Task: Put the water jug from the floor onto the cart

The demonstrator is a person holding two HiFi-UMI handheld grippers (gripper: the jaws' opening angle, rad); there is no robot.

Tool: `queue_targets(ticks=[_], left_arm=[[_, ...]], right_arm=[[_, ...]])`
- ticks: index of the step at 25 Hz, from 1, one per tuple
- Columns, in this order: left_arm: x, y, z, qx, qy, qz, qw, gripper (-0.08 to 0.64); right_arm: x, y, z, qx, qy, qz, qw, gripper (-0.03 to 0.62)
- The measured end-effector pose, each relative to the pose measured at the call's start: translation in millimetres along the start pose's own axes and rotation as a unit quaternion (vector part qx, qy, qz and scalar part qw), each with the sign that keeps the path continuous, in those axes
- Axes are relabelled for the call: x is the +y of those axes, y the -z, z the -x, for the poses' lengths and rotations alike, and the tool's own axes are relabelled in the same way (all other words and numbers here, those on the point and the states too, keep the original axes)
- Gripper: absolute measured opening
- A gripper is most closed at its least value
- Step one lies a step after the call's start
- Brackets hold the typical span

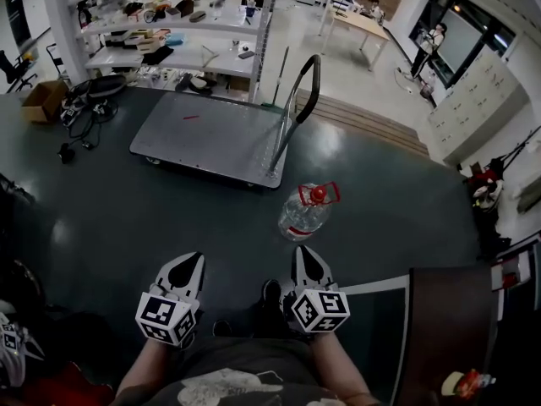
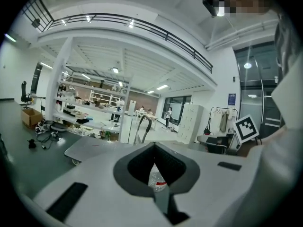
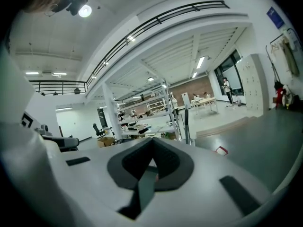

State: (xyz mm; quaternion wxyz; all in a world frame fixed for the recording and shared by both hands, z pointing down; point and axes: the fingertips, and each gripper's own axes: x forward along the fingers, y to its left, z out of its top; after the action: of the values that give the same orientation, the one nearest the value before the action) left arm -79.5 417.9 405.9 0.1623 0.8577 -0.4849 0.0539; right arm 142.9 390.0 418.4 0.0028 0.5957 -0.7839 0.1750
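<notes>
While both pairs of tongs hung empty, jaws together, the jug [image 1: 304, 214] stood upright on the floor [image 1: 127, 218] just ahead of the right tongs [image 1: 306, 252], ahead and rightward of the left tongs [image 1: 193, 259]. Right hand nearer. Cart [image 1: 203, 129] beyond the jug. Dark smooth floor; shelves [image 1: 169, 24] farther off.

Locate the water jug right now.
Head view, right of centre: the water jug stands upright on the floor, just off the handle end of the cart and directly ahead of the right gripper.
</notes>
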Motion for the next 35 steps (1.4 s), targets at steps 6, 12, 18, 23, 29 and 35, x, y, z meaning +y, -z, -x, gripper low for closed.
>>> queue_targets(ticks=[6,12,18,23,29,35], left_arm=[[-13.0,-12.2,-58.5,0.004,-0.014,0.0,0.9999,0.007],[-26.8,-47.5,-140.2,-0.014,-0.012,0.025,0.9995,0.006],[-54.4,-55.6,-203.2,-0.005,-0.026,0.003,0.9996,0.007],[-63.3,-58.2,-232.4,0.003,-0.039,0.006,0.9992,0.006],[-59.1,-57.0,-259.4,0.02,-0.035,-0.005,0.9992,0.008],[-26.8,-46.3,-314.6,0.045,0.0,0.015,0.9989,0.006]], right_arm=[[-74.6,-33.0,-50.5,-0.029,0.031,0.003,0.999,-0.009],[-140.7,-61.6,-99.6,-0.027,0.031,0.007,0.999,-0.009],[-192.2,-89.3,-118.7,-0.056,-0.016,-0.003,0.998,-0.009],[-226.6,-105.1,-134.9,-0.079,-0.019,-0.015,0.997,-0.009],[-246.3,-89.6,-170.3,-0.043,-0.005,-0.03,0.999,-0.009],[-259.9,-75.4,-201.9,-0.028,0.049,-0.01,0.998,-0.009]])
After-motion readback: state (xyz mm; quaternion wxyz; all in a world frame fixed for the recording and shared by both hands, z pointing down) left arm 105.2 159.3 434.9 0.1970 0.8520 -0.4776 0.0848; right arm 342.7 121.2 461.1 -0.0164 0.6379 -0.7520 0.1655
